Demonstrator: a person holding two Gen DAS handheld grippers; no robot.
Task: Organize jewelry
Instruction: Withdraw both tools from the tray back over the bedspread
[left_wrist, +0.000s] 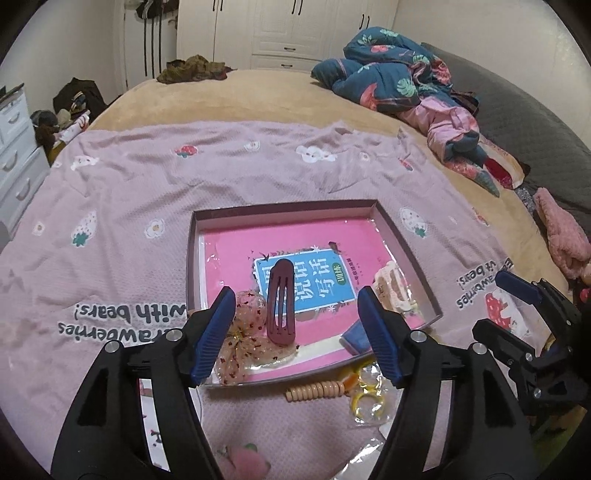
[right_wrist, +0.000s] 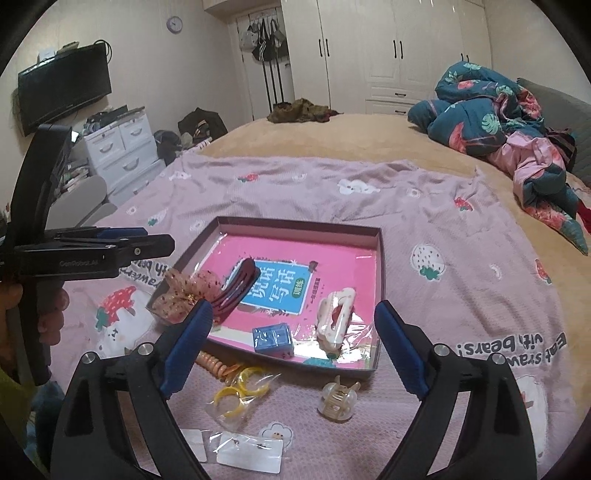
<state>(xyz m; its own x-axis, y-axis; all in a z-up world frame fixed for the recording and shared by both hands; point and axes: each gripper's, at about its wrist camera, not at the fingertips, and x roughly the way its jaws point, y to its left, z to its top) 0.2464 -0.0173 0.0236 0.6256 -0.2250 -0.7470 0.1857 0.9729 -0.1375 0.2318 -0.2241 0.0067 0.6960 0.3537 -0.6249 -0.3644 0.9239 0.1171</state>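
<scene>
Both tongs spread, holding nothing. Left gripper (left_wrist: 295, 332) hovers over the tray's (left_wrist: 391, 218) near edge, the maroon clip (left_wrist: 280, 302) between its fingers, long axis pointing away. Loose pieces lie outside on the blanket: clear claw clip (right_wrist: 338, 400), yellow rings (right_wrist: 240, 391). Right gripper (right_wrist: 291, 354) is nearer those, likely next.

A dark red hair clip (right_wrist: 236, 291), a sheer dotted bow (right_wrist: 184, 295), a cream claw clip (right_wrist: 334, 321) and a small blue box (right_wrist: 271, 338) are laid inside the shallow tray (right_wrist: 380, 258) toward its near edge. A beige coil tie (right_wrist: 212, 363), yellow rings (right_wrist: 240, 391) in a clear bag and a clear claw clip (right_wrist: 338, 400) are left on the blanket just outside that edge.
</scene>
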